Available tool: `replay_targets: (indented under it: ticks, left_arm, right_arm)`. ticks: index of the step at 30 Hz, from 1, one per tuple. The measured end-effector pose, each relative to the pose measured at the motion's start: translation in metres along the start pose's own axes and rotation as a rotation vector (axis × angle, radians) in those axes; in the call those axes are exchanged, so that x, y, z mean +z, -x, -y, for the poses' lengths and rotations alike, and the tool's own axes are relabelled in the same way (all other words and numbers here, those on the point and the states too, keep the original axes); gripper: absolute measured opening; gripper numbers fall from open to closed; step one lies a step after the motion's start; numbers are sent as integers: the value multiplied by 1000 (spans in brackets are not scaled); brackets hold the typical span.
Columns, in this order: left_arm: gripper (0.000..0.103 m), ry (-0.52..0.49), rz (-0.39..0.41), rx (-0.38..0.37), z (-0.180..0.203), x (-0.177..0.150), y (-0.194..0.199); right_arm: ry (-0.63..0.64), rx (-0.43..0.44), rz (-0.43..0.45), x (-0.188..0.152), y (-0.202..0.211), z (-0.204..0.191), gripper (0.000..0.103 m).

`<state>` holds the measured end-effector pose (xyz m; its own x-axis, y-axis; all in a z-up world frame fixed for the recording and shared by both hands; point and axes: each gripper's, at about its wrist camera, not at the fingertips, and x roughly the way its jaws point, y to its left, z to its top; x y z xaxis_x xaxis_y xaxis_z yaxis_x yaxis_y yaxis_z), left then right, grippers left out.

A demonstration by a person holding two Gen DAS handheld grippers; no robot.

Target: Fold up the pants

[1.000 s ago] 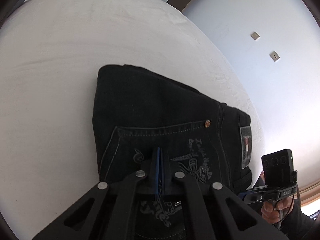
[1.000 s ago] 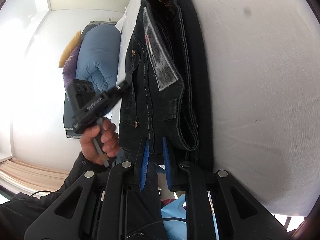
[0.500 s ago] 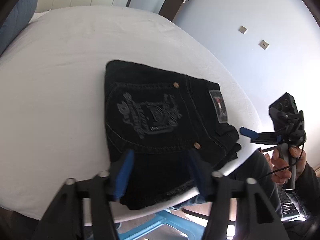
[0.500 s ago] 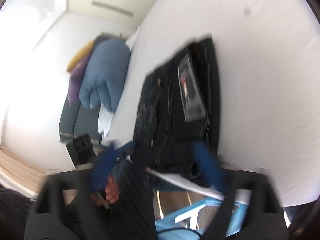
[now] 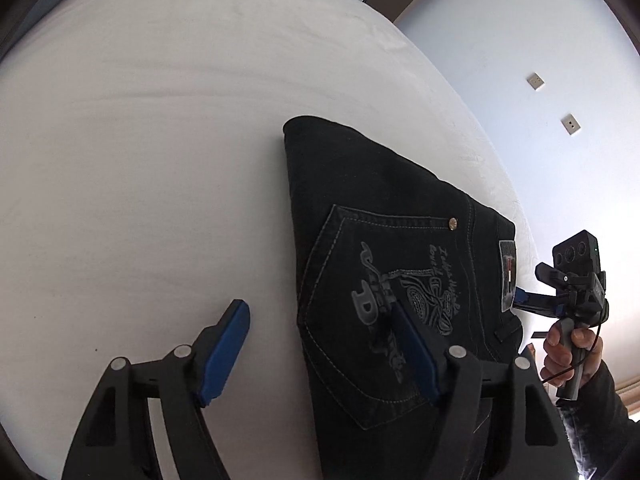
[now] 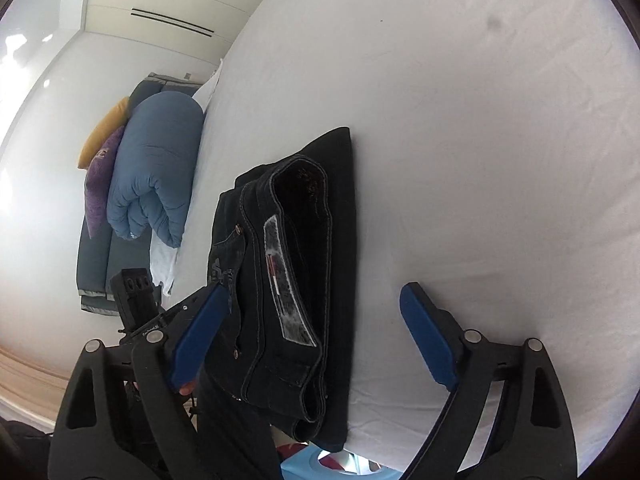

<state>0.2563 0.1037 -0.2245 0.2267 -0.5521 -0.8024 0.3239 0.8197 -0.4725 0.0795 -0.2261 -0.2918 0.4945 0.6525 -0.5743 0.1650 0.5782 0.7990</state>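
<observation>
The black jeans [image 5: 384, 240] lie folded into a compact stack near the edge of the white bed [image 5: 140, 140], back pocket with grey embroidery on top. My left gripper [image 5: 324, 344] is open and empty, its right finger over the pocket, its left over bare sheet. In the right wrist view the jeans [image 6: 296, 264] show their waistband and label. My right gripper [image 6: 316, 340] is open and empty, its jaws spread wide on either side of the stack's near end.
The right gripper and the hand holding it [image 5: 576, 300] show at the bed's right edge. A rolled blue duvet [image 6: 156, 172] with purple and yellow pillows lies on a sofa beyond the bed. A blue stool [image 6: 308, 464] stands below the bed edge.
Both grippers were shut on the jeans a second ago. They have opened and let go, pulled back, and now hover open close to the folded stack.
</observation>
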Motion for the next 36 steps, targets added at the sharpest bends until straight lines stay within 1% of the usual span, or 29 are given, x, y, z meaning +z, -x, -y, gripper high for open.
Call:
replay_targets:
  ticks: [2,3,4,5,6,8,9,11,12,13,15,16,18,21,23,25,27,31,36]
  left_arm:
    - [72,-14,-16,6,0,5,-5]
    - [72,-26,-21,12,2,7,-7]
    - [72,-39,-31,20,3,8,-8]
    - [71,-54,-45,30,6,11,-11]
    - [71,-62,-56,34,8,13,-13]
    - [70,-83,-81,54,12,15,-17]
    - [68,-95,-89,60,15,16,-18]
    - [56,-108,-111,56,21,16,-21]
    - [52,-115,-119,52,25,16,-23]
    - [52,-128,-122,69,28,16,-23]
    - [48,-157,-124,101,35,15,-25]
    - [47,-162,-121,109,37,13,-24]
    - [39,-180,-115,122,42,12,-22]
    - [31,-227,-104,155,54,9,-19]
    - [27,-253,-95,173,61,7,-16]
    - [24,-259,-87,180,65,6,-13]
    - [20,-262,-76,182,68,5,-9]
    - [19,-270,-49,177,74,5,4]
    - [19,-272,-4,167,80,13,23]
  right_arm:
    - [-5,-14,-22,5,-9,0,76]
    - [-5,-22,-36,7,-14,-1,69]
    - [-4,-35,-58,8,-20,-2,63]
    - [-3,-46,-77,8,-28,-4,61]
    - [-5,-53,-92,8,-33,-5,56]
    - [-10,-69,-113,8,-41,-8,52]
    - [-11,-80,-120,8,-45,-10,50]
    - [-11,-94,-129,10,-52,-16,50]
    - [-7,-99,-133,11,-55,-19,47]
    - [-1,-109,-136,11,-58,-22,42]
    - [15,-135,-138,12,-63,-27,36]
    - [22,-141,-136,12,-65,-29,35]
    - [42,-158,-130,11,-66,-33,32]
    - [81,-198,-115,9,-67,-40,28]
    - [112,-230,-104,8,-67,-47,25]
    - [149,-259,-88,6,-65,-57,20]
    - [188,-282,-72,4,-63,-68,18]
    - [250,-307,-38,1,-53,-90,16]
    - [303,-298,4,7,-40,-115,16]
